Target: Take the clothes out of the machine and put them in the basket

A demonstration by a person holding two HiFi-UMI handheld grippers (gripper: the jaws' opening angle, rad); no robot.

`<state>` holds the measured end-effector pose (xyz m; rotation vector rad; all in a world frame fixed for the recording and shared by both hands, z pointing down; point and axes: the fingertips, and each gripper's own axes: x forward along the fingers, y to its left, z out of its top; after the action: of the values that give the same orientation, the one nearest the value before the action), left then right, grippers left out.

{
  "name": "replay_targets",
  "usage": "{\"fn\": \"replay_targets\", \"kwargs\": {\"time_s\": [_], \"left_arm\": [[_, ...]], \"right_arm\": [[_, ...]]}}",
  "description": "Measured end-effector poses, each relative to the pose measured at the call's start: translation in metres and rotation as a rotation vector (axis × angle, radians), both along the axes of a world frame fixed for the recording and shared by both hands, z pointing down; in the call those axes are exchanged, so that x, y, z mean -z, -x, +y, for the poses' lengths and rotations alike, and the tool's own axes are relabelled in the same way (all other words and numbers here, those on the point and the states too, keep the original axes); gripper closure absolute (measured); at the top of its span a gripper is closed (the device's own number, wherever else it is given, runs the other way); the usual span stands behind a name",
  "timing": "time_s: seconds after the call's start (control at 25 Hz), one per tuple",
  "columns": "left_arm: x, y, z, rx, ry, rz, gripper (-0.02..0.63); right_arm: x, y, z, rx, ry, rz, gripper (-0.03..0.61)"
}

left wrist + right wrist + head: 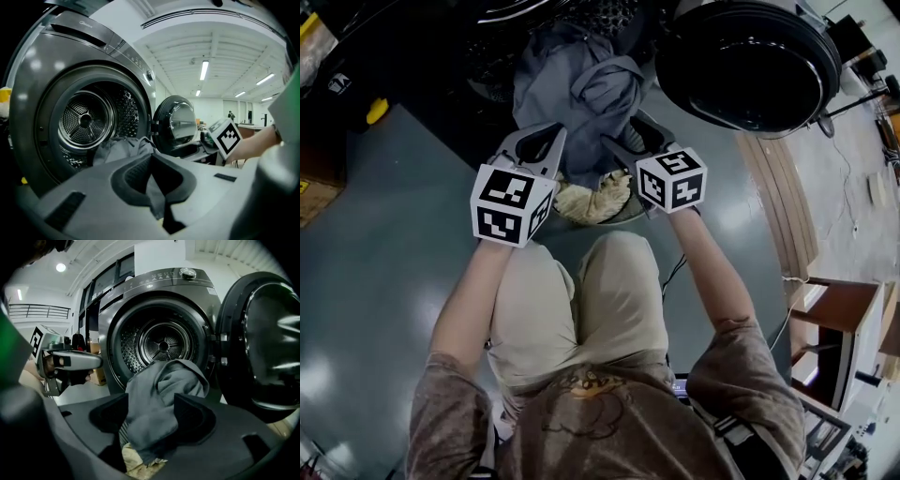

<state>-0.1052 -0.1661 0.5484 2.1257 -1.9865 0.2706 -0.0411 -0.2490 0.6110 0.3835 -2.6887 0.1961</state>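
I'm looking at the machine (154, 287), a dark front-loader that fills the middle of the right gripper view, with its round door (748, 66) swung wide open at the upper right of the head view. A grey garment (577, 89) spills out of the drum (161, 344) mouth at top centre and hangs down toward me between the two tools. Behind it the drum looks bare as far as I can see in, though its lower part is hidden by the cloth. Below the hanging end, at centre frame, sits the basket (623, 218) with a cream patterned cloth (592, 200) already lying in it. I'd judge one piece delivered, and the grey one only half out and yet to go into the basket. My left gripper (548, 139) has its jaws pinched together on a fold of the grey garment. My right gripper (623, 131) has its jaws standing apart with the grey garment draped loosely through the gap, not squeezed. For writing, there is a small logo (89, 22) on the machine's top panel and tiny print beside the control knob (188, 273), both too small for me to read. The cubes on the tools carry only black-and-white square patterns.
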Motion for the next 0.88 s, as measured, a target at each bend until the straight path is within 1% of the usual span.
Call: {"fn": "replay_targets", "kwargs": {"time_s": [0.12, 0.2, 0.24, 0.44, 0.52, 0.6, 0.88], "left_arm": [[0.002, 0.005, 0.005, 0.008, -0.004, 0.009, 0.606], [0.003, 0.010, 0.010, 0.020, -0.003, 0.017, 0.606], [0.002, 0.013, 0.013, 0.028, -0.001, 0.021, 0.606], [0.003, 0.022, 0.024, 0.050, -0.003, 0.035, 0.606], [0.004, 0.024, 0.027, 0.052, -0.004, 0.041, 0.606], [0.003, 0.026, 0.030, 0.051, 0.001, 0.047, 0.606], [0.002, 0.035, 0.039, 0.052, 0.001, 0.087, 0.606]], "right_arm": [[0.006, 0.030, -0.012, 0.010, -0.015, -0.011, 0.229], [0.014, 0.057, -0.021, 0.022, -0.025, -0.024, 0.189], [0.017, 0.072, -0.026, 0.030, -0.030, -0.026, 0.180], [0.021, 0.139, -0.049, 0.035, -0.056, -0.003, 0.106], [0.020, 0.158, -0.059, 0.026, -0.069, 0.022, 0.095], [0.011, 0.170, -0.071, 0.010, -0.076, 0.069, 0.092], [-0.032, 0.192, -0.111, -0.047, -0.046, 0.202, 0.084]]}}
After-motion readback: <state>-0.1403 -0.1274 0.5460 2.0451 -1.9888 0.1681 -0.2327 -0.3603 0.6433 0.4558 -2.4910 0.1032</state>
